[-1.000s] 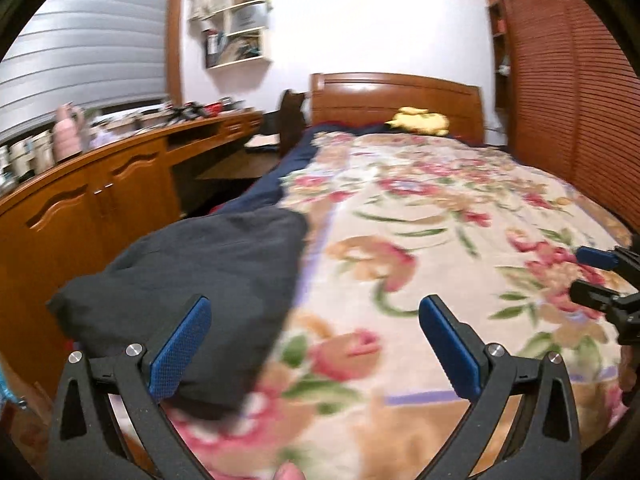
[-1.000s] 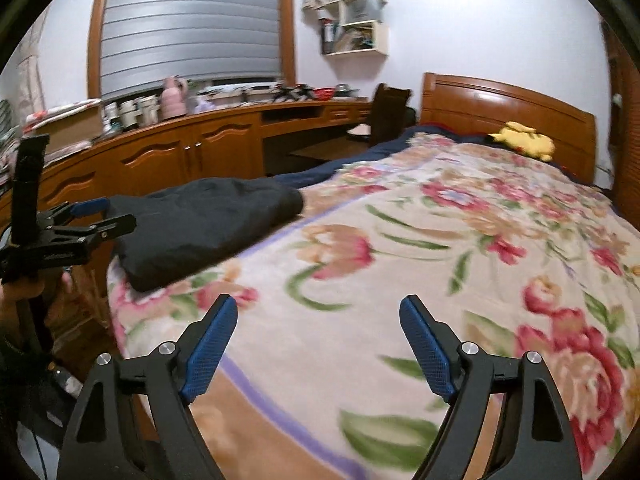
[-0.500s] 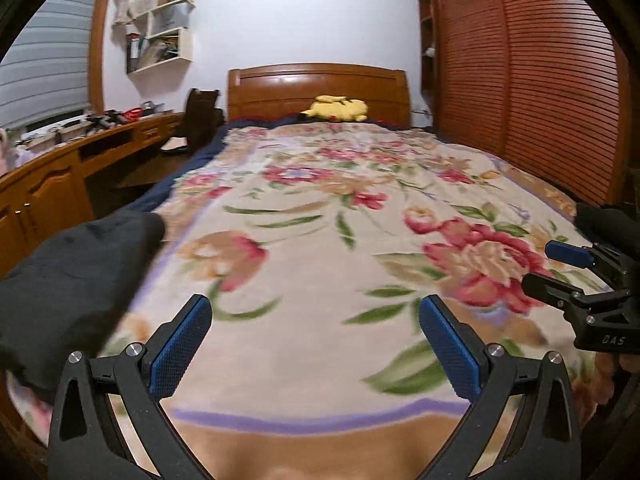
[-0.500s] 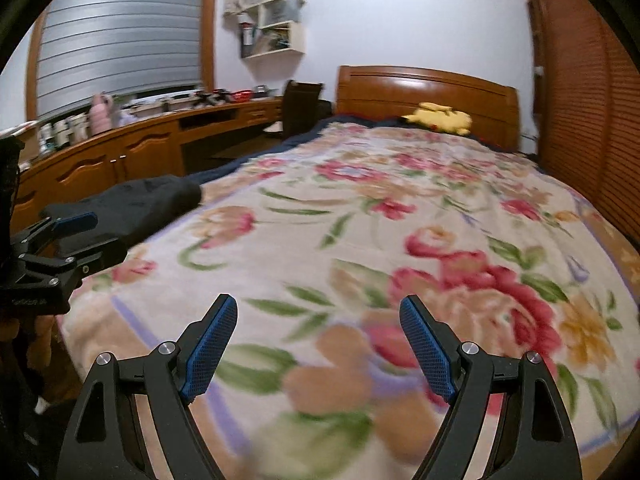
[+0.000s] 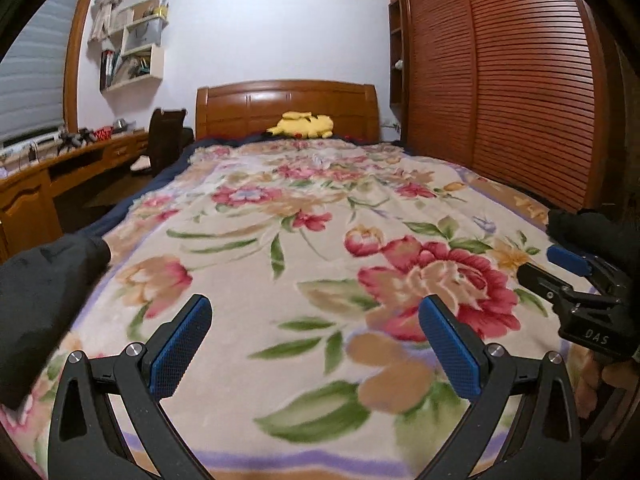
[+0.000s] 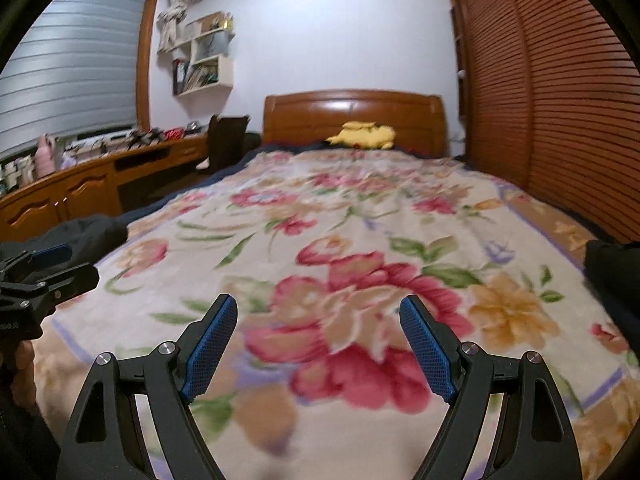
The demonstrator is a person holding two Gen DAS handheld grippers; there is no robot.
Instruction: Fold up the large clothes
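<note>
A folded dark garment (image 5: 44,284) lies on the left edge of the floral bed cover (image 5: 304,240); it also shows in the right wrist view (image 6: 86,230). Another dark garment (image 5: 592,232) lies at the bed's right edge, also in the right wrist view (image 6: 616,280). My left gripper (image 5: 314,340) is open and empty above the foot of the bed. My right gripper (image 6: 318,344) is open and empty beside it. Each gripper shows at the edge of the other's view (image 5: 560,276) (image 6: 52,268).
A yellow plush toy (image 5: 302,124) lies by the wooden headboard (image 5: 286,108). A long wooden desk (image 6: 92,184) with clutter and a dark chair (image 5: 166,140) stand left of the bed. Slatted wardrobe doors (image 5: 512,92) line the right side.
Both grippers have swung to the right, away from the folded dark garment on the left. The views now face straight down the bed, and a second dark garment has come into view at right.
</note>
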